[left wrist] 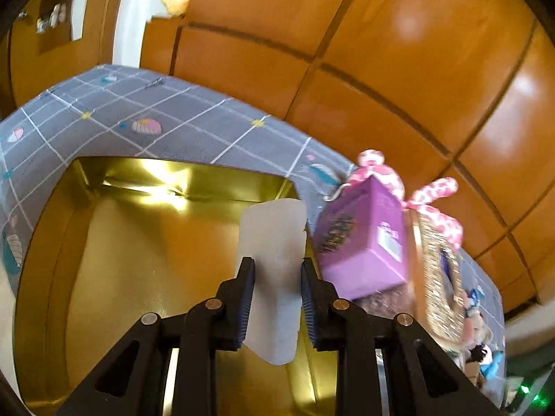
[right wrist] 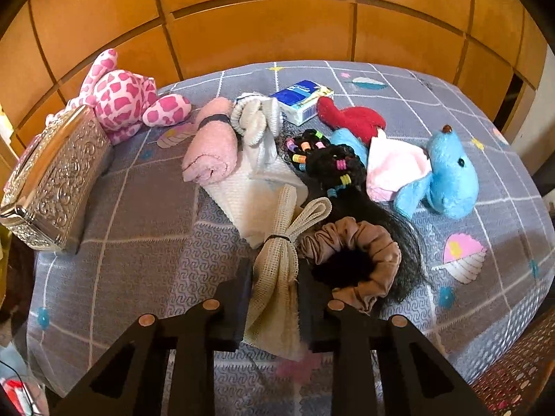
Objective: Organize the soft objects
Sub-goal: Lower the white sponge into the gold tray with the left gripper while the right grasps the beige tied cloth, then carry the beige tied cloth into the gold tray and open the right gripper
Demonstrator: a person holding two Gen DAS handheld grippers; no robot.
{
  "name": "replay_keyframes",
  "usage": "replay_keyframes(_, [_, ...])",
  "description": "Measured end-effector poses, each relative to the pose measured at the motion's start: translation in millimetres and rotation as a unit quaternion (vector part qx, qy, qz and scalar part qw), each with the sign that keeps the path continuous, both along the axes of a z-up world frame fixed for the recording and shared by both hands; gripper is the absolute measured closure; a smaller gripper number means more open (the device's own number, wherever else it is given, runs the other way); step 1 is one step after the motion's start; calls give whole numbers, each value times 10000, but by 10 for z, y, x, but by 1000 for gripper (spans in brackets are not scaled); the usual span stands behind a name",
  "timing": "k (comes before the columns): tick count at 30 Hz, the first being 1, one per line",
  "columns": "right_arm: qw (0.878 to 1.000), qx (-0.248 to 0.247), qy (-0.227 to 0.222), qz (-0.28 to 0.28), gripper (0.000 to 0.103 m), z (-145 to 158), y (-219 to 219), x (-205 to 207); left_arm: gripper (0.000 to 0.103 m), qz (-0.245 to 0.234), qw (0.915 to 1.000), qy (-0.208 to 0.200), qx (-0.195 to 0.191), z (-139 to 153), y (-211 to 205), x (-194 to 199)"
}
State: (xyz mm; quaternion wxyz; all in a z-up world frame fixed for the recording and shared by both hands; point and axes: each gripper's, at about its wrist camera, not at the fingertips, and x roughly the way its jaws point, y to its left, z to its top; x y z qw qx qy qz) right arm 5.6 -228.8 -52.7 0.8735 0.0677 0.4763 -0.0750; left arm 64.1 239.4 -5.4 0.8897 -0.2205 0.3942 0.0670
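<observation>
My left gripper (left wrist: 276, 270) is shut on a pale white-grey flat soft pad (left wrist: 274, 263) and holds it over an open gold box (left wrist: 114, 249). My right gripper (right wrist: 274, 277) is closed around a cream mesh cloth bundle (right wrist: 277, 270) tied with a black band, on the grey checked cloth (right wrist: 138, 242). Beyond it lie a tan scrunchie (right wrist: 364, 260), a black hairpiece with coloured bands (right wrist: 329, 166), a rolled pink towel (right wrist: 211, 145), a white cloth (right wrist: 256, 190), a blue plush (right wrist: 444, 176), a red plush (right wrist: 350, 118) and a pink spotted plush (right wrist: 121, 100).
A silver embossed box (right wrist: 55, 180) stands at the left. A tissue pack (right wrist: 301, 100) lies at the back. A purple box (left wrist: 364, 239) and the silver box (left wrist: 440, 277) stand right of the gold box. Wooden panelling (right wrist: 277, 17) backs the table.
</observation>
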Motion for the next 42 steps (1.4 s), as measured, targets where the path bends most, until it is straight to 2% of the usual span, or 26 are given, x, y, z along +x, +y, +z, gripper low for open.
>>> replay_keyframes(8, [9999, -127, 10, 41, 80, 2, 42, 28, 75, 93, 9992, 296, 240, -192, -17, 424])
replay_keyframes(10, [9999, -146, 9, 33, 80, 7, 52, 24, 72, 151, 9987, 337, 345, -239, -14, 525])
replay_keyframes(14, [9998, -168, 7, 56, 80, 11, 65, 33, 34, 307, 9975, 387, 507, -285, 2, 626])
replay_keyframes(15, [9998, -161, 9, 75, 80, 11, 67, 36, 29, 332, 9974, 351, 540, -275, 3, 613])
replay_keyframes(21, [9994, 295, -75, 168, 77, 66, 7, 15, 18, 253, 9973, 47, 684, -94, -129, 272])
replay_keyframes(28, [9977, 607, -151, 261, 75, 126, -23, -63, 17, -90, 9985, -236, 477, 70, -382, -170])
replay_keyframes(31, [9954, 826, -210, 441, 68, 200, -23, -125, 17, -309, 9981, -262, 458, 96, -522, -282])
replay_keyframes(35, [9968, 597, -171, 495, 64, 229, 30, -86, 17, -567, 9972, -235, 431, 114, -710, -374])
replay_keyframes(38, [9970, 634, -107, 439, 62, 188, 39, -13, 17, -751, 9957, -276, 475, 137, -833, -448])
replay_keyframes(42, [9987, 294, 344, 221, 60, 35, 89, 119, 17, -1001, 9930, -282, 561, 143, -976, -532])
